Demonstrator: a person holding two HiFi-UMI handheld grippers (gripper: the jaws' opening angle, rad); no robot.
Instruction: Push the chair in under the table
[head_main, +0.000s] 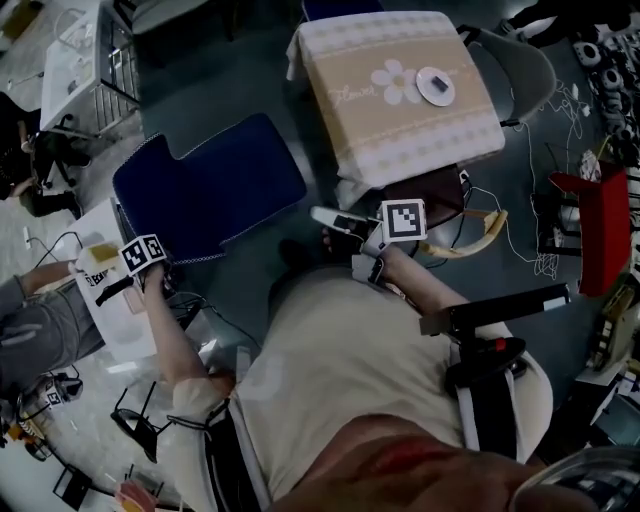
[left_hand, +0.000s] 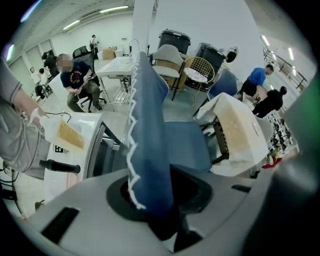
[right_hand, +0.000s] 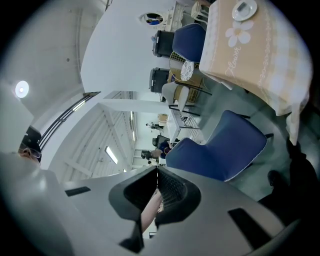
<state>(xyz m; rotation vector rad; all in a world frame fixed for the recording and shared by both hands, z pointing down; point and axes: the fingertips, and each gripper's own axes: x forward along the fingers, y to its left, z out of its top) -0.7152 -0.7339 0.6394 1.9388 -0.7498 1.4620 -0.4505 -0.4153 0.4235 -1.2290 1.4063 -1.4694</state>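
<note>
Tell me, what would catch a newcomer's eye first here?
A blue chair stands beside a table draped in a beige flower-print cloth, not yet under it. The left gripper is clamped on the chair's backrest; the right gripper, shut and empty, hovers by the table's near edge.

The bench stands on a dark grey-blue floor and is draped in a beige cloth with pale borders and a white daisy print. A round white disc lies on the cloth beside the daisy. A blue chair stands on the floor just left of the bench, apart from it. At the right, thin white cables trail over the floor next to a red object.
</note>
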